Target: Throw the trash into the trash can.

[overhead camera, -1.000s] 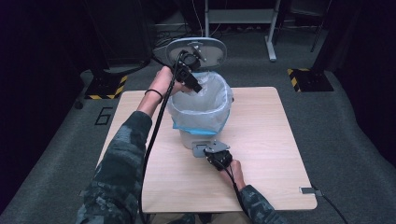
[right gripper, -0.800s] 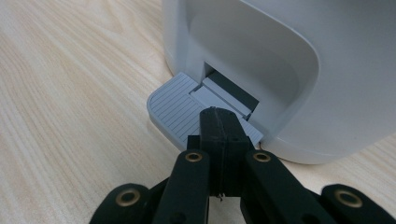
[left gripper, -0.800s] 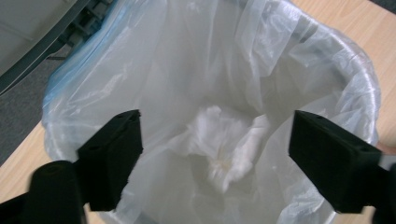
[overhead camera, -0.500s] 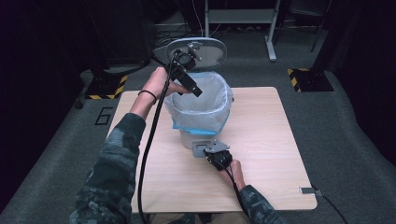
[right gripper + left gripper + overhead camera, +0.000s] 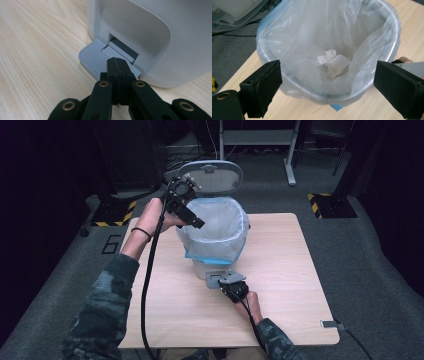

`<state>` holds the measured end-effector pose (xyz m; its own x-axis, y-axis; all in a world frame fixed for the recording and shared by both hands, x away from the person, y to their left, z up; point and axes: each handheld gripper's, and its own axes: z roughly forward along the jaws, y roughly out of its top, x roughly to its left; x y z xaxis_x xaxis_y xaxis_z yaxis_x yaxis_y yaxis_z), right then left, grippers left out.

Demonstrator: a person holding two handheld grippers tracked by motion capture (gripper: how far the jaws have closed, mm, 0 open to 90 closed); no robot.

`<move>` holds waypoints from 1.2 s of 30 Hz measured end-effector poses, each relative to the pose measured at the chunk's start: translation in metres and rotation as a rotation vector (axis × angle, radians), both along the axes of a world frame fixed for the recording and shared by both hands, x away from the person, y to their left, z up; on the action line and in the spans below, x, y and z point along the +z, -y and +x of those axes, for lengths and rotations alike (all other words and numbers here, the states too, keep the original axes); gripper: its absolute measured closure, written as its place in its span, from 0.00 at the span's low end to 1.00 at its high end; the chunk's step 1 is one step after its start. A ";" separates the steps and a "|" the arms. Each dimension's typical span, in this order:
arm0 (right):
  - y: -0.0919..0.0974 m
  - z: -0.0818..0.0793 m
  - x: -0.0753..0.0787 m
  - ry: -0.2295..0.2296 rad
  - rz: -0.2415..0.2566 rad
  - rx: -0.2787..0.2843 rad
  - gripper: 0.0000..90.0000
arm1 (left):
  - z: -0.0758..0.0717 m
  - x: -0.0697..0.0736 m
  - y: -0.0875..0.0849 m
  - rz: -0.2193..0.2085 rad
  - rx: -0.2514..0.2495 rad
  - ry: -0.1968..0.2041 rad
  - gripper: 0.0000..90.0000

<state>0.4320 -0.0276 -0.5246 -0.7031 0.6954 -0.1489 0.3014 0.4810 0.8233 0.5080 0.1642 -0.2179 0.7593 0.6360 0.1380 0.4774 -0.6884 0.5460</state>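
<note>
Right gripper [image 5: 117, 72], jaws pressed together, is holding the pedal [image 5: 93, 58] down; left gripper [image 5: 192, 217], jaws just spreading, empty, is hanging above the crumpled paper [image 5: 333, 62] in the bin [image 5: 215, 267]. Next: releasing the pedal gently.

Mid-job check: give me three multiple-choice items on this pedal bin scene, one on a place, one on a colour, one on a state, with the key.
1. Where does the crumpled tissue lie?
A. On the table beside the bin
B. At the bottom of the bin liner
C. Between the left gripper's pads

2. What colour is the pedal?
A. Grey
B. Red
C. Black

3. How does the bin lid stand?
A. Shut flat
B. Raised open
C. Lying on the floor

Key: 1 B, the left gripper view shows it inside the liner, below the left gripper, whose jaws have just been opening and hold nothing. 2 A, the ribbed plate under the shut right gripper is grey. 3 B, it stands up behind the pedal bin.
</note>
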 end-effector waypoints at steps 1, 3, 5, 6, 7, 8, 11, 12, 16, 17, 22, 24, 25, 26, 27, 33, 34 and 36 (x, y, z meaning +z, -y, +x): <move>0.000 0.000 0.000 0.001 0.001 0.001 1.00 | -0.003 -0.001 -0.002 0.000 -0.001 0.000 0.09; 0.000 0.001 0.000 0.010 -0.002 0.007 1.00 | -0.008 -0.004 -0.007 0.000 -0.003 0.014 0.08; 0.000 0.000 0.000 0.003 -0.001 0.002 1.00 | -0.012 -0.006 -0.012 -0.004 -0.006 0.019 0.08; 0.000 0.000 0.000 0.004 0.000 0.003 1.00 | -0.015 -0.008 -0.016 -0.011 -0.005 0.026 0.08; 0.000 0.000 0.000 0.000 -0.001 -0.003 1.00 | -0.017 -0.010 -0.019 -0.012 -0.001 0.037 0.08; 0.000 0.001 0.000 0.011 0.001 0.006 1.00 | -0.019 -0.011 -0.022 -0.018 0.000 0.041 0.08; 0.000 0.000 0.000 0.001 0.000 0.001 1.00 | -0.026 -0.014 -0.033 -0.032 0.008 0.053 0.08; 0.000 0.001 0.000 0.012 0.000 0.008 1.00 | -0.028 -0.015 -0.036 -0.039 0.014 0.058 0.08; 0.000 0.000 0.000 0.004 0.001 0.003 1.00 | -0.038 -0.021 -0.051 -0.049 0.022 0.071 0.07; 0.000 0.001 0.000 0.012 0.001 0.008 1.00 | -0.040 -0.023 -0.054 -0.052 0.022 0.076 0.07; 0.000 0.001 -0.001 0.009 0.001 0.006 1.00 | -0.053 -0.036 -0.069 -0.070 0.039 0.094 0.07; 0.000 0.001 0.000 0.009 0.000 0.005 1.00 | -0.057 -0.042 -0.075 -0.079 0.049 0.103 0.08; 0.000 0.001 0.000 0.010 -0.004 0.006 1.00 | -0.059 -0.045 -0.079 -0.082 0.051 0.102 0.08; -0.001 0.001 -0.001 0.002 0.003 0.009 1.00 | -0.061 -0.049 -0.082 -0.086 0.057 0.104 0.08; -0.001 0.001 -0.001 0.002 0.003 0.009 1.00 | -0.063 -0.052 -0.085 -0.084 0.062 0.107 0.08; -0.001 0.001 -0.001 0.001 0.002 0.005 1.00 | -0.074 -0.077 -0.099 -0.121 0.101 0.104 0.08; -0.001 0.001 -0.001 0.003 0.001 0.005 1.00 | -0.076 -0.081 -0.102 -0.116 0.104 0.105 0.08; 0.000 0.001 -0.001 0.008 -0.019 0.005 1.00 | -0.078 -0.088 -0.106 -0.121 0.112 0.103 0.08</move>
